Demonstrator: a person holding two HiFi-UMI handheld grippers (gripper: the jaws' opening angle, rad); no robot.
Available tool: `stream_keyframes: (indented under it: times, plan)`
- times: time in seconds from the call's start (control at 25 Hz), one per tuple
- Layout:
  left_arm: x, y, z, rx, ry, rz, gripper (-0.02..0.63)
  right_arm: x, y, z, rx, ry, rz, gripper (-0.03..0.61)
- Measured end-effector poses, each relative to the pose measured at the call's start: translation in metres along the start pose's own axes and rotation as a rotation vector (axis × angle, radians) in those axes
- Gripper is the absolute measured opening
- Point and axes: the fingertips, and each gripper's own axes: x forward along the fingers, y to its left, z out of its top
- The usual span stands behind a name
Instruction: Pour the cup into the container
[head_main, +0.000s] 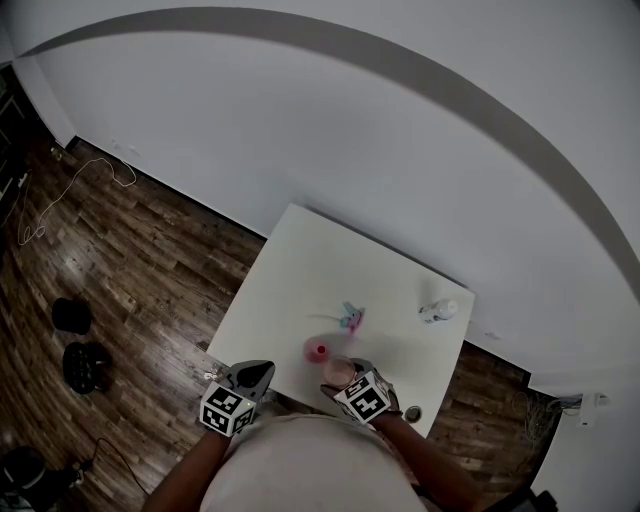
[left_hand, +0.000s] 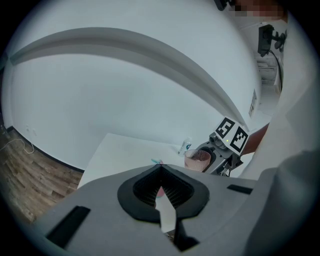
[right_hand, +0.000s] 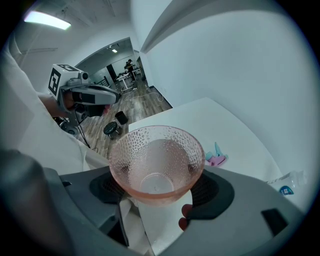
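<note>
Holding the cup upright in the right jaws, pour not under way

The right gripper (head_main: 348, 380) has its jaws closed on the sides of the pink dimpled cup (right_hand: 156, 161). The cup's mouth faces up and its long axis is near vertical, not yet tipped. Its inside looks clear to the bottom, so I cannot tell what it holds. The small pink container (head_main: 318, 351) sits on the table (head_main: 300, 265) just below and ahead of those jaws. Judging by this, tilting the cup over it is what remains. The left gripper (left_hand: 160, 169) hangs apart with its jaw tips together, gripping nothing.
</note>
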Motion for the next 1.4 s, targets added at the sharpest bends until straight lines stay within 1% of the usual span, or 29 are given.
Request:
stream_keyframes:
  times: [1.0,1.4]
  plan:
    - [-0.0017,0.0009,-0.0038,-0.001,0.005,0.004,0.011,0.0038,-0.0015,-0.0043,0.002,0.018,-0.002,0.362]
    - [-0.0005,0.0037,-0.0049,-0.003,0.008,0.004,0.011,0.0085,-0.0026,-0.0062,0.002,0.046,0.004,0.362]
